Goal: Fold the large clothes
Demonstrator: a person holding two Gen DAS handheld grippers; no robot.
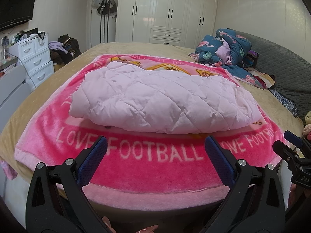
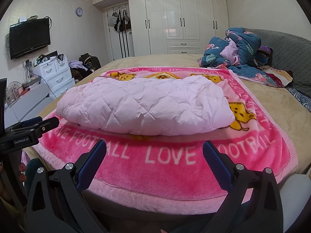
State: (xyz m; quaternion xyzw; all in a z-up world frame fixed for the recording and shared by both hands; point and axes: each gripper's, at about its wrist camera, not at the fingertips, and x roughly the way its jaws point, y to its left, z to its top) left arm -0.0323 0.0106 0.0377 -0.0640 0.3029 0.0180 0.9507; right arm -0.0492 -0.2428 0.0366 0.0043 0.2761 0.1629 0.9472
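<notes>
A pale pink quilted garment [image 1: 161,101] lies folded in a thick bundle on a bright pink "LOVE FOOTBALL" blanket [image 1: 151,167] spread over the bed. It also shows in the right wrist view [image 2: 143,106] on the blanket [image 2: 175,172]. My left gripper [image 1: 155,145] is open and empty, held above the blanket's near edge, short of the garment. My right gripper [image 2: 154,149] is open and empty, likewise over the near edge. The right gripper shows at the right edge of the left wrist view [image 1: 291,149]; the left one at the left edge of the right wrist view [image 2: 33,126].
A tan bedspread [image 1: 136,47] covers the bed. A heap of blue flamingo bedding [image 1: 225,48] lies at the far right by a grey headboard [image 1: 281,64]. White drawers [image 1: 35,58], a clothes pile [image 1: 66,48] and a wall TV [image 2: 29,36] stand left. White wardrobes [image 1: 169,11] line the back wall.
</notes>
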